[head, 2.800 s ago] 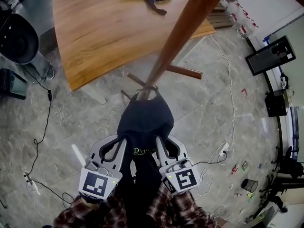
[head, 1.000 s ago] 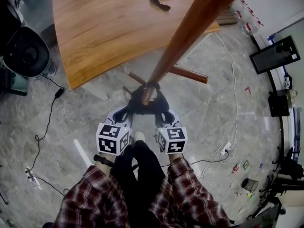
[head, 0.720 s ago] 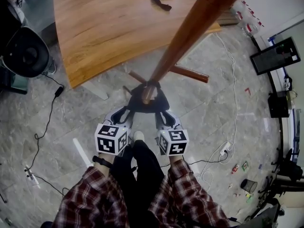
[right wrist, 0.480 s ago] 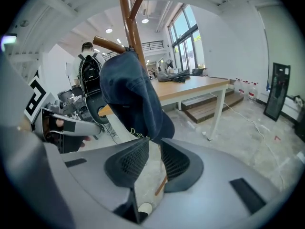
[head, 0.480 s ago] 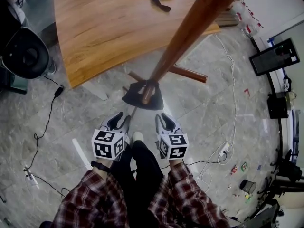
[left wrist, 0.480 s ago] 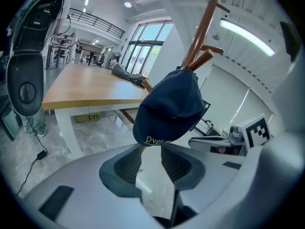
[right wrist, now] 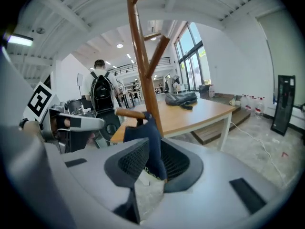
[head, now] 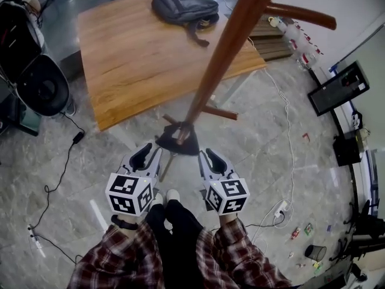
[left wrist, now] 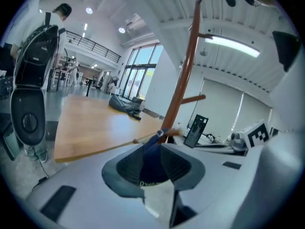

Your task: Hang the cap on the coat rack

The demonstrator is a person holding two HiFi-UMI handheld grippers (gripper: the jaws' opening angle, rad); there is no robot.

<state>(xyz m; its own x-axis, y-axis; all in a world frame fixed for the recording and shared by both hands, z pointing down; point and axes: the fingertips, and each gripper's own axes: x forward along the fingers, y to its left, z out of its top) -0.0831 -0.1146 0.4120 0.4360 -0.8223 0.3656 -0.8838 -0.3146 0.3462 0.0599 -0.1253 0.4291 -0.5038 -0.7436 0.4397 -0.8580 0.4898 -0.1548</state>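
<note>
**Jaws open on both sides, cap's on the peg**

Jaws on the left gripper (head: pixel 147 155) and the right gripper (head: pixel 212 159) both stand wide apart with nothing clamped. They sit side by side, just short of the cap.

Biggest thing around is the wooden table (head: pixel 138 53), with a backpack (head: pixel 183 8) lying at its far end. Neither is part of the job. Next is the coat rack (head: pixel 222 53), its brown pole slanting up past the head camera.

The dark cap (head: pixel 178 143) hangs off a low peg (right wrist: pixel 128 113) on that rack, its body drooping below. Each gripper view lines the cap up in the gap between its jaws. The head view puts it just ahead of the tips though, apparently not touching.

So I'd call this basically done: cap hung, nothing gripping it. All that's left is backing both grippers away and making sure it doesn't slide off.
</note>
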